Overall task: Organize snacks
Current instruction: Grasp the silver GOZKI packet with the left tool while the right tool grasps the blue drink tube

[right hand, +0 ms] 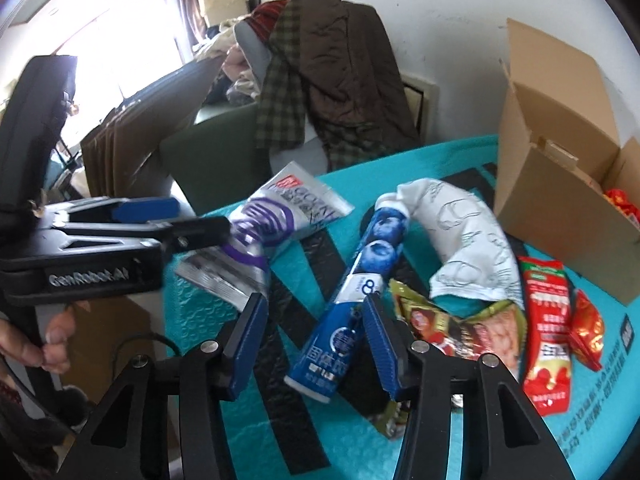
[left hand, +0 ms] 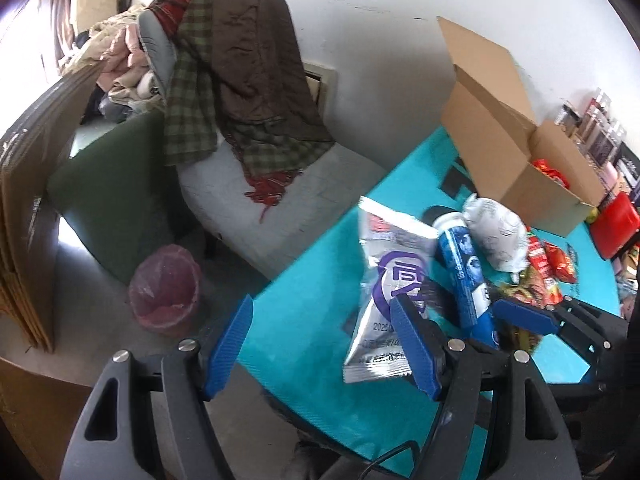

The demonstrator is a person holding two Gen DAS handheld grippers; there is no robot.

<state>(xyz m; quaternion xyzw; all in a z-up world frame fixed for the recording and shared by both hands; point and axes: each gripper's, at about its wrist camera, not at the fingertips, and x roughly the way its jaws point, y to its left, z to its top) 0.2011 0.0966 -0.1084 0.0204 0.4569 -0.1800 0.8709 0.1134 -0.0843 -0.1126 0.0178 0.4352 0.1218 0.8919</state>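
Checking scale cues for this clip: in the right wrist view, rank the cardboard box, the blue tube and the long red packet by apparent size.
1. cardboard box, though partly cut off
2. blue tube
3. red packet
The tube lies nearer the camera, so places two and three are unsure.

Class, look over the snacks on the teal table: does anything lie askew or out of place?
Yes. The snack packets lie loose and overlapping beside the cardboard box rather than in it. The blue blueberry tube lies on its side, slanted across them.

A white plaster wall (left hand: 380, 8) backs a grey padded chair (left hand: 280, 200) draped with brown quilted and green checked clothes (left hand: 248, 80). Daylight floods a window (right hand: 120, 28) at the left.
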